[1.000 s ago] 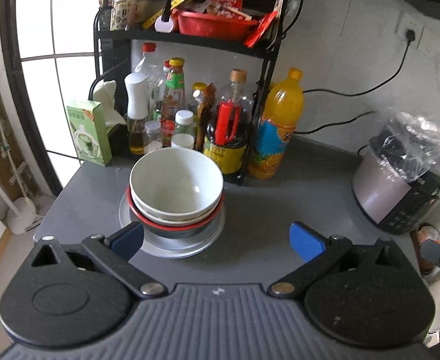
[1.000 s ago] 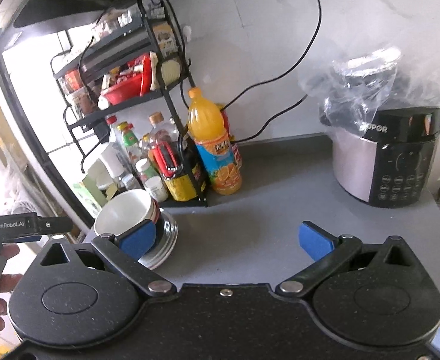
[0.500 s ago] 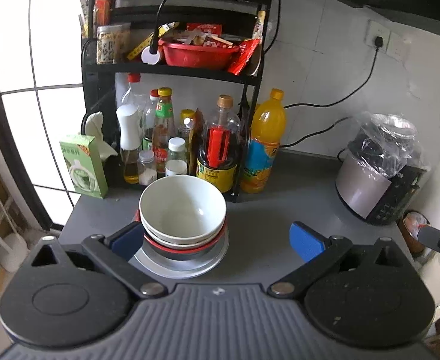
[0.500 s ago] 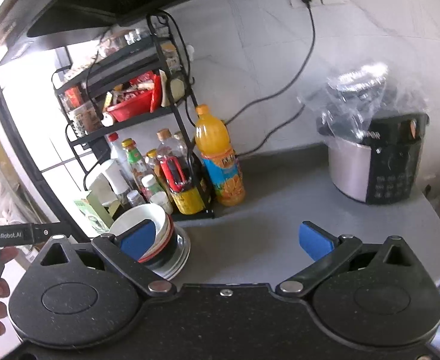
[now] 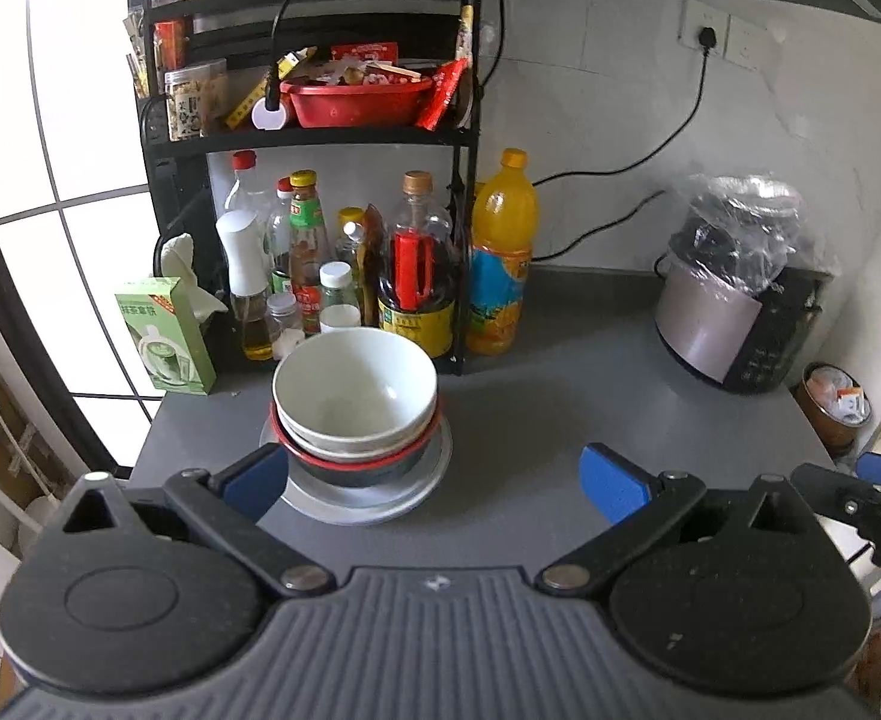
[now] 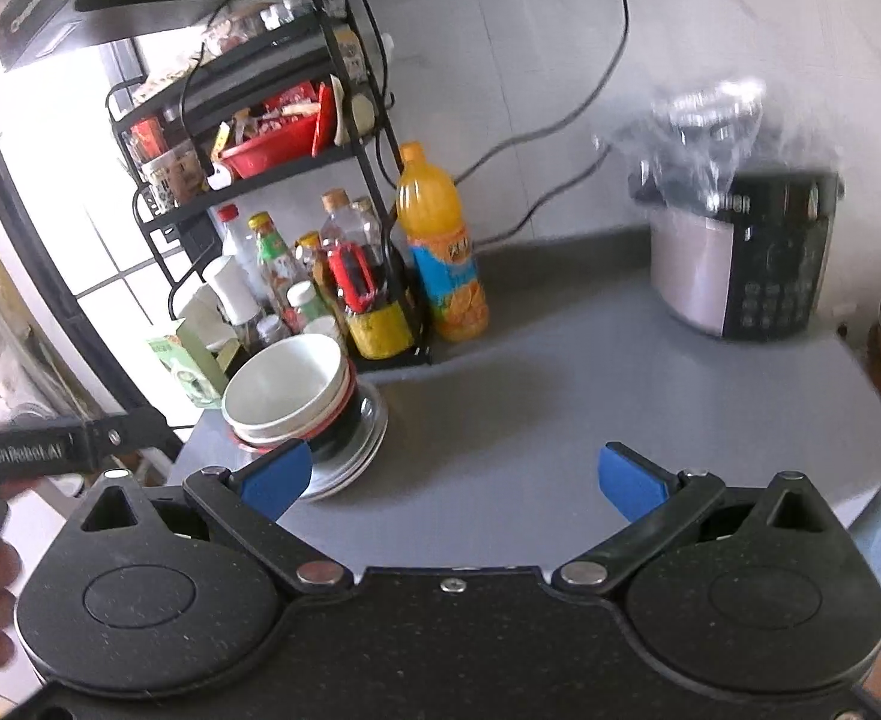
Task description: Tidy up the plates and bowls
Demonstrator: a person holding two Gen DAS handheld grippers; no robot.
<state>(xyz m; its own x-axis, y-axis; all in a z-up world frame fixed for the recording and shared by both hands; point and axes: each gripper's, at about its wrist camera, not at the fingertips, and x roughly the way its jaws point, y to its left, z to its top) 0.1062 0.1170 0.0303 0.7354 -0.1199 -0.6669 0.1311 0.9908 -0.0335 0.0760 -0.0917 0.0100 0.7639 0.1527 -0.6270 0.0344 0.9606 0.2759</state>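
Sitting at the left end of the grey countertop (image 5: 560, 420), just in front of the black condiment rack (image 5: 314, 138): one nested stack. White bowl (image 5: 353, 396) on top, glossy, empty; second white rim under it; then a red-rimmed dark bowl (image 5: 356, 462); all on stacked metal plates (image 5: 380, 495). Left gripper (image 5: 434, 474) jaws spread wide, holding nothing, left blue pad (image 5: 254, 474) just beside the stack. Right gripper (image 6: 452, 477) likewise spread and empty; that view is motion-blurred
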